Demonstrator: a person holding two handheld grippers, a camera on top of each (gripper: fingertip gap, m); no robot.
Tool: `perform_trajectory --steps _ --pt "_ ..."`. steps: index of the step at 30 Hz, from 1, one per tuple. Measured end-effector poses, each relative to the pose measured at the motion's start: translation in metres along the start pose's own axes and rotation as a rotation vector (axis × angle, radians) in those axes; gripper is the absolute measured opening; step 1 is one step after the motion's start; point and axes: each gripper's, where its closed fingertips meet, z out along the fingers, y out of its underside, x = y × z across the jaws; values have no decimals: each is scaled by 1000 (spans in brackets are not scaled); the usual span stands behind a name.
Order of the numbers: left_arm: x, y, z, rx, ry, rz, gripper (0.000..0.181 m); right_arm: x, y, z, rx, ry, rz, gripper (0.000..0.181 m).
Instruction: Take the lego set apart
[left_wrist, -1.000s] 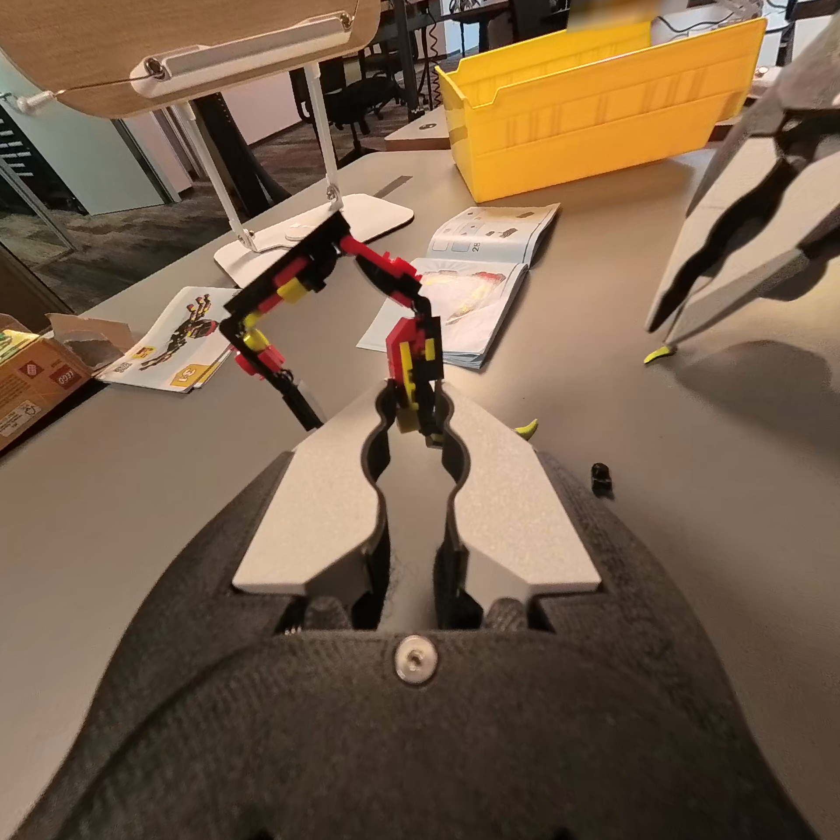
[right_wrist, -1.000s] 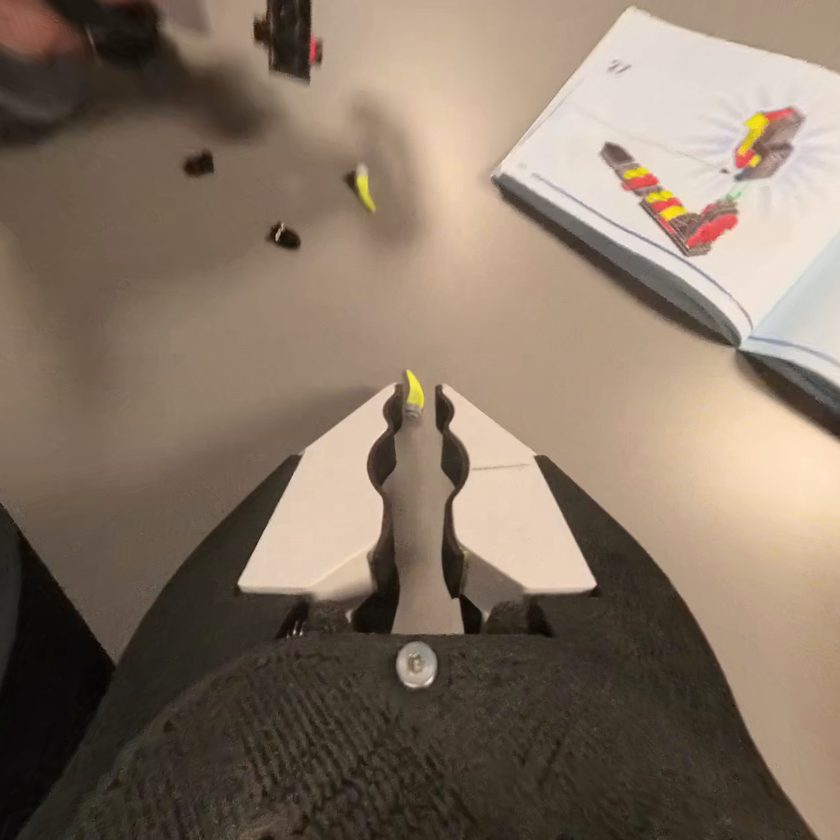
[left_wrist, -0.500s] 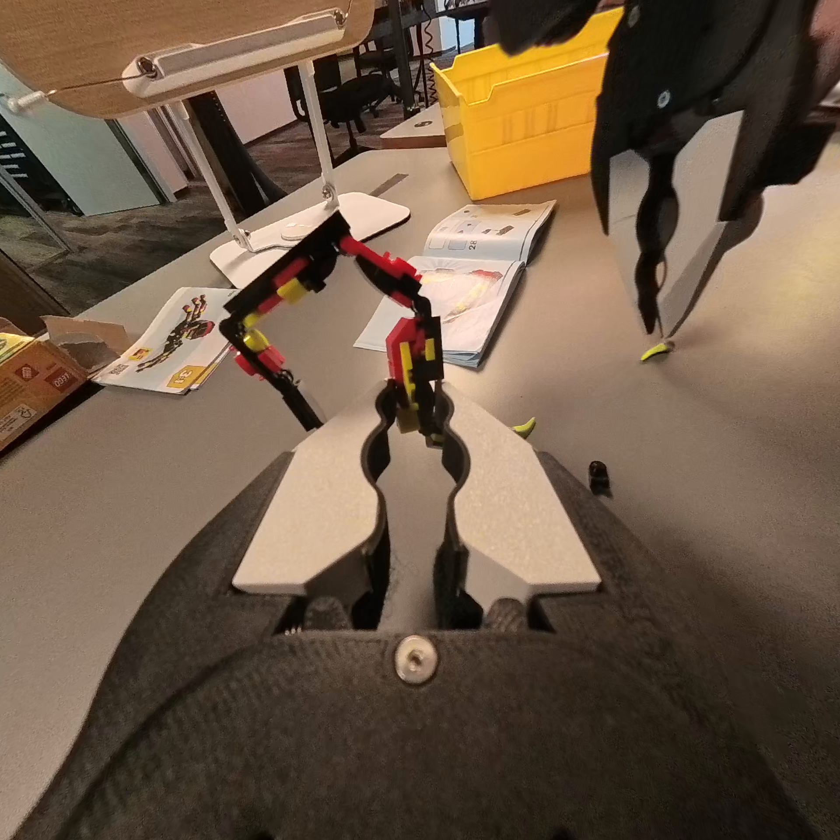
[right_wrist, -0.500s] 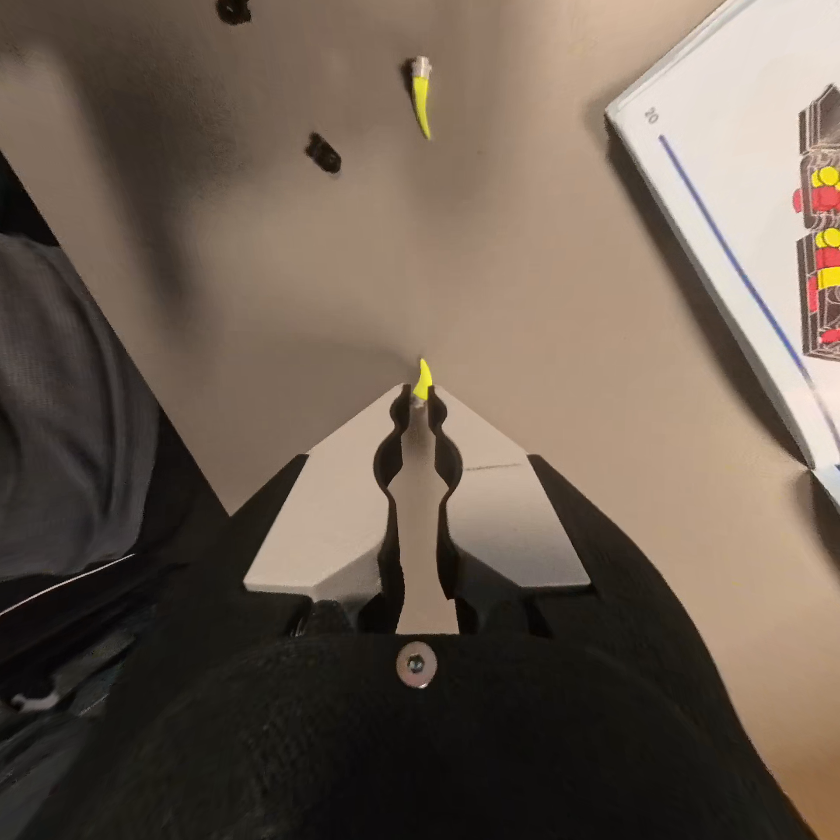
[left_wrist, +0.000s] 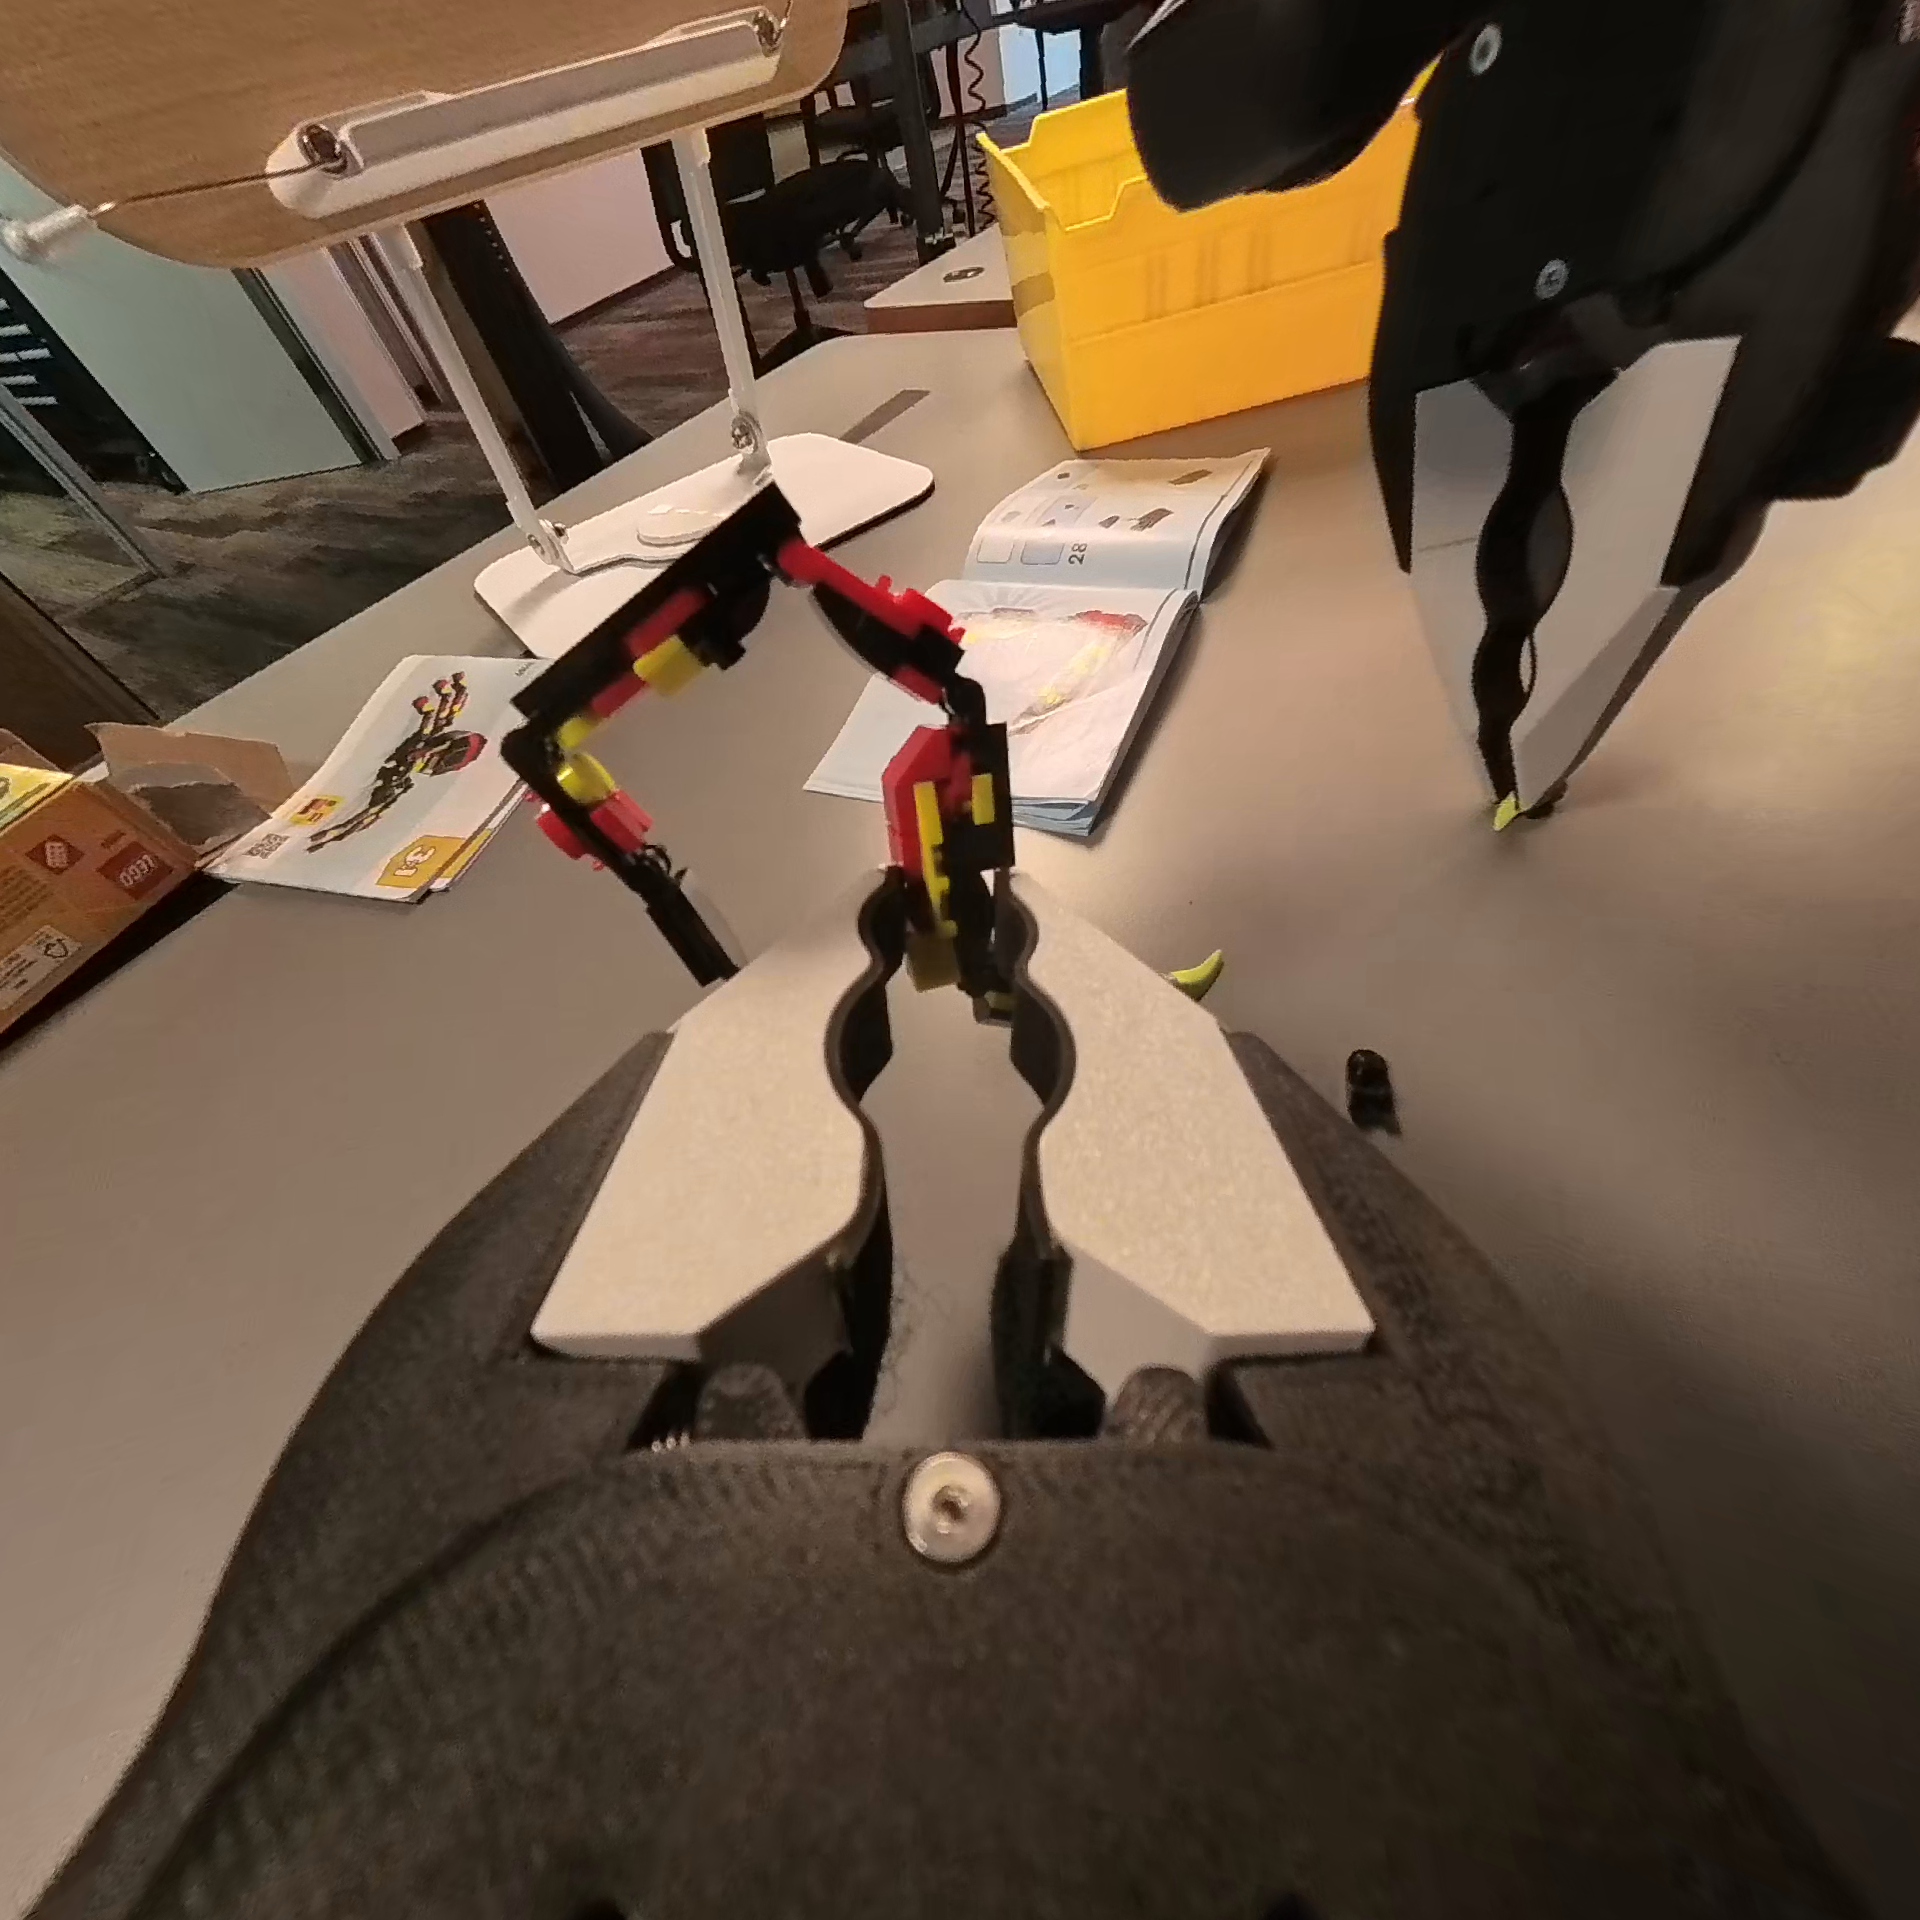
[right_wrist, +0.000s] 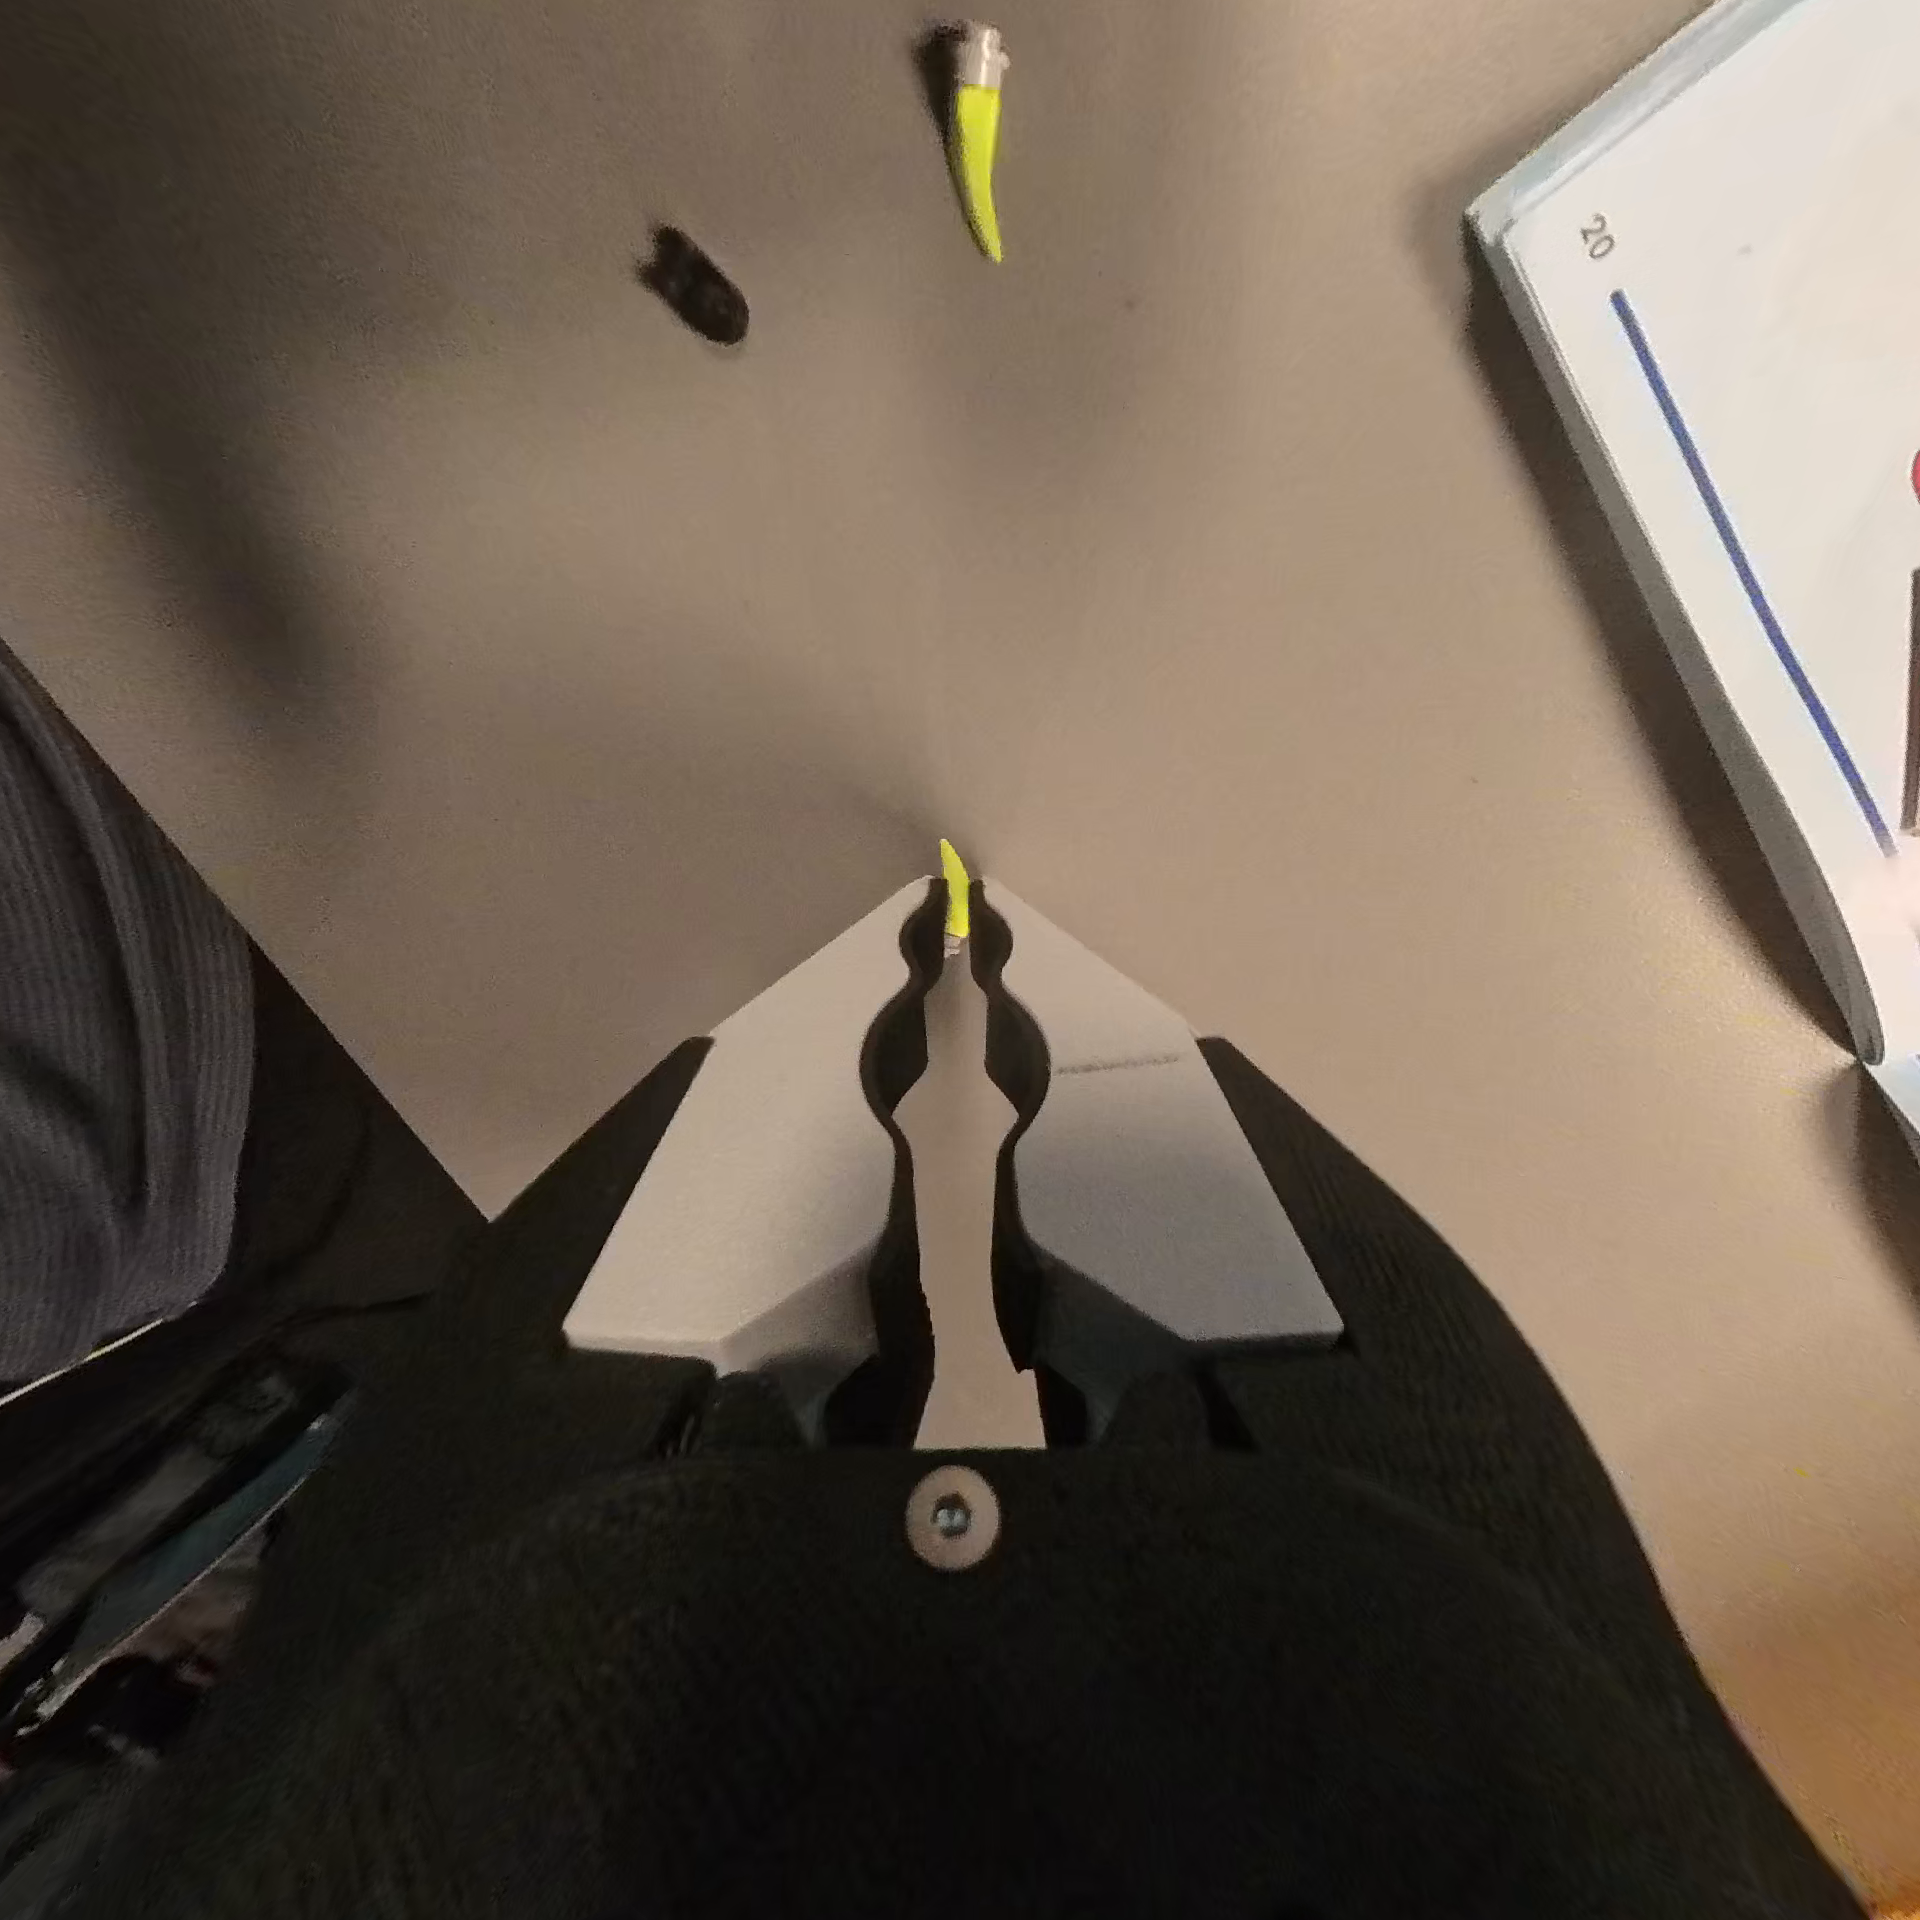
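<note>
Since half a second earlier, only the right gripper (right_wrist: 954, 891) had shifted, dropping lower until its tips met the grey table (left_wrist: 312, 1143), pinched on a yellow-green claw piece (right_wrist: 953, 896); the red, black and yellow lego model (left_wrist: 769, 727) stayed arched above the table, one end clamped in the left gripper (left_wrist: 951, 951); a second claw (right_wrist: 977, 171) and a small black piece (right_wrist: 694, 299) lay loose nearby; an open instruction booklet (left_wrist: 1081, 675) and a yellow bin (left_wrist: 1174, 312) sat beyond.
</note>
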Motion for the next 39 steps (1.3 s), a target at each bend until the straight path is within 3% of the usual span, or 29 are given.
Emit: perform_trajectory --steps 12,14,19,23,27,33,39 --pt "-1 0 0 -2 -12 1 16 1 0 1 -41 318 -104 2" --pt "-3 0 -1 0 -25 -4 15 4 -5 -1 54 315 -64 2" --pt "-6 -2 -2 12 -63 -18 15 7 -41 -16 500 248 125 0" --pt "-6 -1 -2 1 -70 -9 16 7 -41 -8 572 232 148 0" --pt "-7 1 -1 -11 -75 -12 16 15 -35 -23 675 260 179 0" --pt "-14 7 -2 -48 -99 -15 16 24 -4 -54 798 407 176 7" --pt "-20 18 -1 -115 -101 -17 15 7 19 -54 895 354 209 13"
